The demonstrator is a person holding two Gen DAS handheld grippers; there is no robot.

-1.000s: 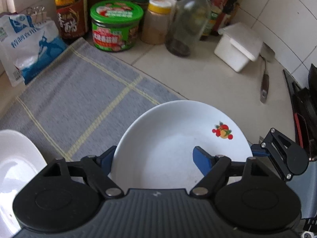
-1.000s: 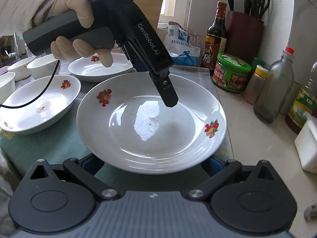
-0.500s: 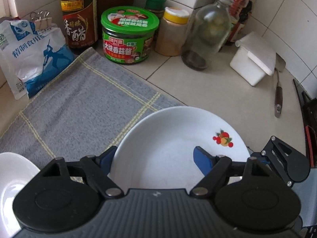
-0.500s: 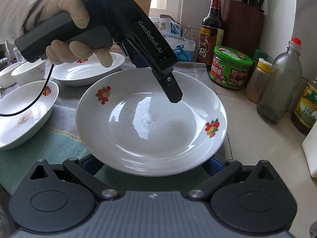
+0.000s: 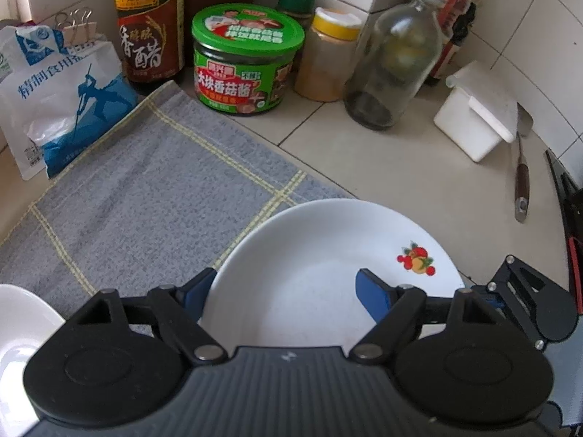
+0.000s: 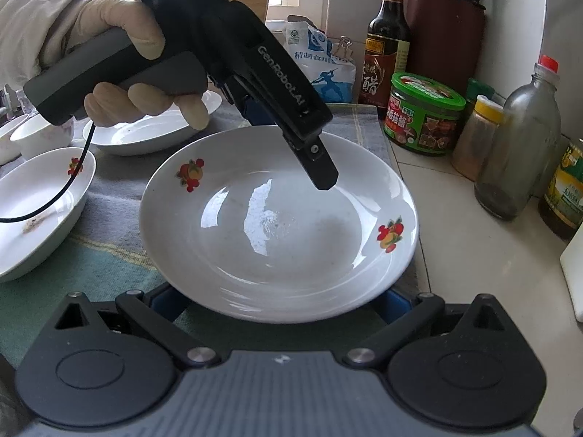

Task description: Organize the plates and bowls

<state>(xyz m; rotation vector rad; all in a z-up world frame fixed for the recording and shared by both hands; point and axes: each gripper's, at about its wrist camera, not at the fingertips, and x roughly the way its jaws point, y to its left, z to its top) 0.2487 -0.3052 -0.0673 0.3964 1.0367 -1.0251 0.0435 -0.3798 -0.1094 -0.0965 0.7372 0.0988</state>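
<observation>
Plate (image 6: 277, 225) is sitting pinched in your left gripper (image 5: 288, 291); one blue finger (image 5: 371, 296) is lying inside the dish and the other is tucked under the rim, so the jaws are clamping the plate's edge; from the right wrist view the black upper finger (image 6: 320, 171) is pressing down on the far rim. Your right gripper (image 6: 280, 304) is sitting below the plate's near edge with its blue tips mostly hidden, so I cannot tell whether it is gripping. Plate is hanging over the corner of the grey checked cloth (image 5: 153, 196), beside the tiled counter (image 5: 400, 174). Your gloved left hand (image 6: 120, 73) is wrapping the handle; more plates (image 6: 36, 204) are lying left; green-lidded jar (image 5: 247, 65), vinegar bottle (image 5: 149, 25) and salt bag (image 5: 62, 98) are standing behind.
</observation>
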